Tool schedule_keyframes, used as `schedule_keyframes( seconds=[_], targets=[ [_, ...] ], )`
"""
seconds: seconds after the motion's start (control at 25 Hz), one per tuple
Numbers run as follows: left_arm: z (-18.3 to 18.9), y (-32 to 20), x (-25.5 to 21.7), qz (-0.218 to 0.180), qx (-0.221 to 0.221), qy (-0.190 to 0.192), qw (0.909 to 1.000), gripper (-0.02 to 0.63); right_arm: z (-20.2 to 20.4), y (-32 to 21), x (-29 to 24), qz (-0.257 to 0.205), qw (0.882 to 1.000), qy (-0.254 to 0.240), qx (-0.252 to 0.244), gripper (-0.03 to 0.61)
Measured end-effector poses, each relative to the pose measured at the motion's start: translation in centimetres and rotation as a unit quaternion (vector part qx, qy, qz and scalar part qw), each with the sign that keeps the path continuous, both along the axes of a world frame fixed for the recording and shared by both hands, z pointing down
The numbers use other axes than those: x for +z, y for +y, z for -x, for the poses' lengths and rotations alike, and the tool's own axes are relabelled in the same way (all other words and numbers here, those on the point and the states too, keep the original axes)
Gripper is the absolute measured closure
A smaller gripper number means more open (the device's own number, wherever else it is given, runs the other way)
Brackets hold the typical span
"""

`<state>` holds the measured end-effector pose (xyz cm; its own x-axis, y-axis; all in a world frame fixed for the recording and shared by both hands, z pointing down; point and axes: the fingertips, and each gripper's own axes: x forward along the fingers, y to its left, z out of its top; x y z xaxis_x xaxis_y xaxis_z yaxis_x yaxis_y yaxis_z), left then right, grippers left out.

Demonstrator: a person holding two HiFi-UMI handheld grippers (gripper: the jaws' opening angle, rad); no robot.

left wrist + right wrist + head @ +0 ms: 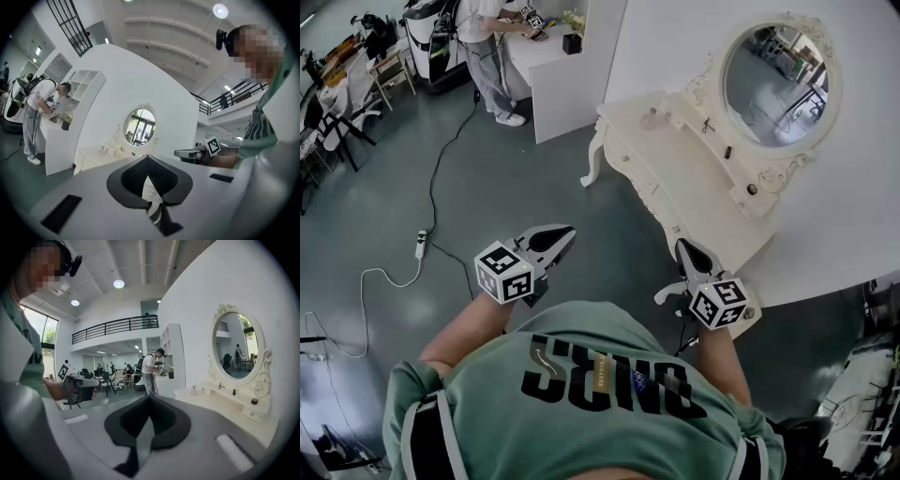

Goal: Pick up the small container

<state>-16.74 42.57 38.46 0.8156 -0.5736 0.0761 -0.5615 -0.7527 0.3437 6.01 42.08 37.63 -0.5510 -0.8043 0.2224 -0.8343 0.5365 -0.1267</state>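
A white vanity table (675,178) with an oval mirror (778,75) stands against the curved wall ahead on the right. On it are a small pink bottle (650,118) (193,391) at the far end, a small dark piece (727,151) and a small round dark container (752,188) (254,401) on the raised ledge. My left gripper (566,232) (148,158) hangs over the grey floor, shut and empty. Near the table's front corner is my right gripper (682,246) (149,398), jaws together, holding nothing. Both are well short of the containers.
A person (487,47) works at a white counter (553,80) at the back left. A cable (441,178) and a power strip (420,244) lie on the floor to the left. Chairs and tables (337,112) stand at the far left.
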Motion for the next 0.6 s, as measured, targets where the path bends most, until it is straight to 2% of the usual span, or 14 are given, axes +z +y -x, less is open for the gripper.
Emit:
schedule_keyframes(
  seconds=[0.6],
  targets=[
    [-1.9,-0.9,-0.3,-0.005,-0.001,-0.006,1.0000,0.609,-1.2,-1.1,-0.6,-0.006,1.000,-0.002,-0.011,0.571]
  ],
)
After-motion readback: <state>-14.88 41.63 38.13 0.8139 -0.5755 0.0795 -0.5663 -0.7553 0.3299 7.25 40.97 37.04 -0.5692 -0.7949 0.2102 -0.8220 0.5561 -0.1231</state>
